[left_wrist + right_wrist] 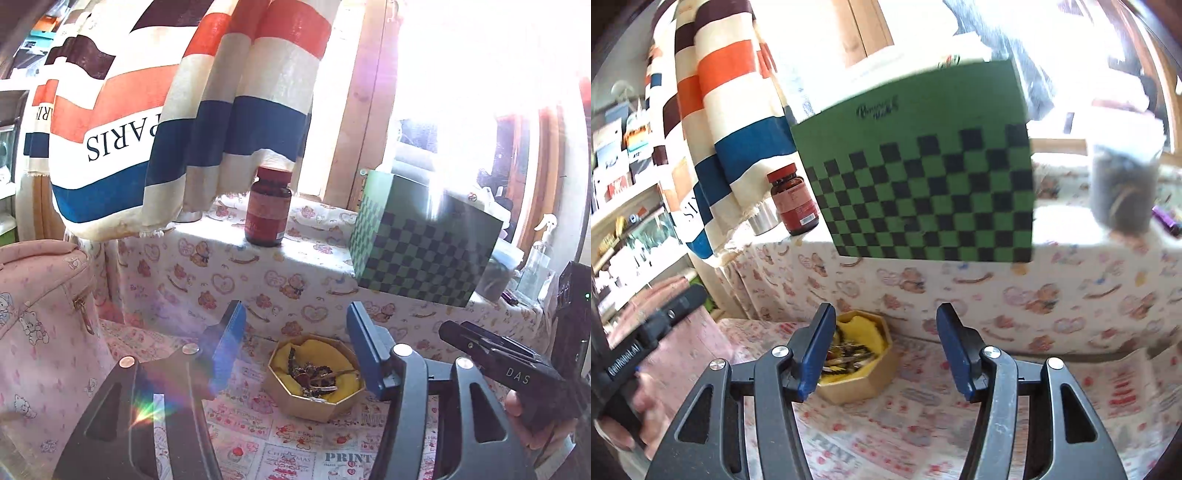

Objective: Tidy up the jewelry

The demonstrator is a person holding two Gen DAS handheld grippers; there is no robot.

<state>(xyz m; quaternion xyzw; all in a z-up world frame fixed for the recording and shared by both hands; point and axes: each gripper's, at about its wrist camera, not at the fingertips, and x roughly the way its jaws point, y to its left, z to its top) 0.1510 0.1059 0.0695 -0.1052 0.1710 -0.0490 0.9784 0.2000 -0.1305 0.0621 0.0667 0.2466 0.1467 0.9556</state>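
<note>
An octagonal cardboard box lined with yellow cloth sits on the printed tablecloth, holding a tangle of dark beaded and gold jewelry. My left gripper hovers above and in front of it, open, with nothing between its blue pads. In the right wrist view the same box lies low left, partly behind the left pad. My right gripper is also open and empty, to the right of the box. The other hand's gripper body shows at the edge of each view.
A green checkered box and a red-labelled brown bottle stand on the raised shelf behind. A striped cloth hangs above left. A pink padded bag stands at the left. A dark container is at far right.
</note>
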